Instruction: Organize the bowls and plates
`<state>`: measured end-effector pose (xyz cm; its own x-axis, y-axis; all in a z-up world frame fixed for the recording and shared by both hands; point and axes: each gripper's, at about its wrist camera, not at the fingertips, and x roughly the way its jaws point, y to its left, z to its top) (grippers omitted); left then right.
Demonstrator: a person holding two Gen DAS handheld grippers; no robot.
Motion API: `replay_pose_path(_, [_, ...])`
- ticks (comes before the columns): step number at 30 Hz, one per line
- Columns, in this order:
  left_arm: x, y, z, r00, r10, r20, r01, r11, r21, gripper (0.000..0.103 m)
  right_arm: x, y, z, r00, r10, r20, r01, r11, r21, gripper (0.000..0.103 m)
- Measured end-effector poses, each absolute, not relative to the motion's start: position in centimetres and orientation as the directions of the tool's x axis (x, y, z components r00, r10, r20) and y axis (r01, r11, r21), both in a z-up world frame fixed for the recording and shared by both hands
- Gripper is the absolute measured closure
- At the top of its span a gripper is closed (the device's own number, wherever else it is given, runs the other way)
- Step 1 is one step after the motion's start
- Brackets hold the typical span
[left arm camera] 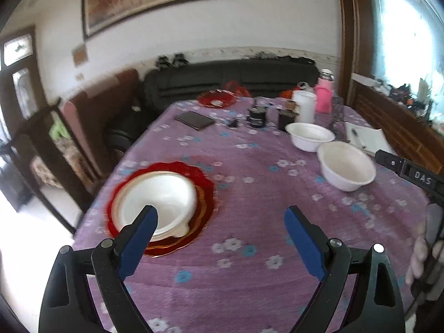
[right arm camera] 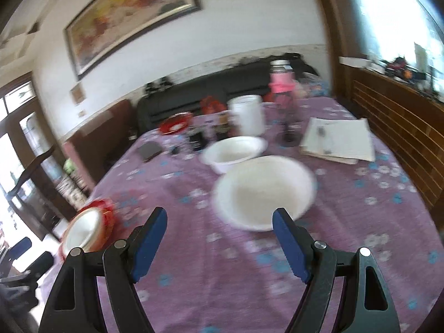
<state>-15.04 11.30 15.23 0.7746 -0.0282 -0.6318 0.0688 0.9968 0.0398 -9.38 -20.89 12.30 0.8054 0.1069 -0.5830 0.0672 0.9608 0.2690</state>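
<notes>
Two white bowls stand loose on the purple flowered tablecloth [left arm camera: 249, 277], and a third already sits in the red plate [left arm camera: 205, 194] near the table's left edge, so we read the plate as the gathering spot for the stack. That stacked bowl [left arm camera: 161, 202] lies a little off-centre in the plate, its rim showing toward us.

We hold the left gripper [left arm camera: 221, 216] above the cloth just right of the plate, jaws spread wide with nothing between them; its left pad overlaps the stacked bowl in the picture, but we cannot tell if it touches.

We aim the right gripper [right arm camera: 220, 217] at the near bowl [right arm camera: 263, 191], which stands just beyond its right pad. Those jaws also gape wide and hold nothing, probably set that way to straddle the bowl's rim. The far bowl [right arm camera: 234, 152] waits just behind the near one, close beside it, in front of the white jar [right arm camera: 247, 113].

We judge the near bowl the next to be lifted.
</notes>
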Motion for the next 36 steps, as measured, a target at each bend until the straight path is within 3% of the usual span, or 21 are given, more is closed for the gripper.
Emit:
replay_pose_path(8, [-8.1, 7.5, 13.6, 0.617, -0.273, -0.738, 0.216, 0.961, -0.175, 0.006, -3.8, -28.5, 9.9, 0.772, 0.086, -0.63, 0.241, 0.877, 0.415, 0.021])
replay_pose_path(16, [-1.5, 3.5, 10.5, 0.521, -0.233, -0.821, 0.167, 0.971, -0.17, 0.006, 0.6, -29.4, 6.2, 0.775, 0.139, -0.617, 0.202, 0.87, 0.45, 0.024])
replay_pose_path(19, [0.2, 2.8, 9.7, 0.521, -0.225, -0.823, 0.161, 0.973, -0.164, 0.007, 1.0, -30.4, 4.9, 0.747, 0.17, -0.643, 0.198, 0.866, 0.459, 0.036])
replay_pose_path(23, [2.9, 0.7, 8.3, 0.469, -0.303, -0.83, 0.174, 0.953, -0.25, 0.019, 1.3, -31.4, 3.8, 0.725, 0.247, -0.643, 0.194, 0.822, 0.535, 0.039])
replay_pose_path(25, [4.3, -0.6, 7.2, 0.427, -0.35, -0.834, 0.179, 0.936, -0.302, 0.036, 1.4, -31.2, 3.5, 0.712, 0.261, -0.652, 0.188, 0.823, 0.536, 0.041])
replay_pose_path(27, [5.4, -2.0, 6.1, 0.391, -0.371, -0.843, 0.174, 0.929, -0.328, 0.047, 1.7, -30.7, 3.3, 0.697, 0.263, -0.667, 0.184, 0.834, 0.521, 0.054])
replay_pose_path(36, [7.0, -4.9, 2.6, 0.341, -0.336, -0.878, 0.165, 0.941, -0.296, 0.048, 2.2, -29.8, 2.4, 0.664, 0.253, -0.704, 0.187, 0.855, 0.483, 0.078])
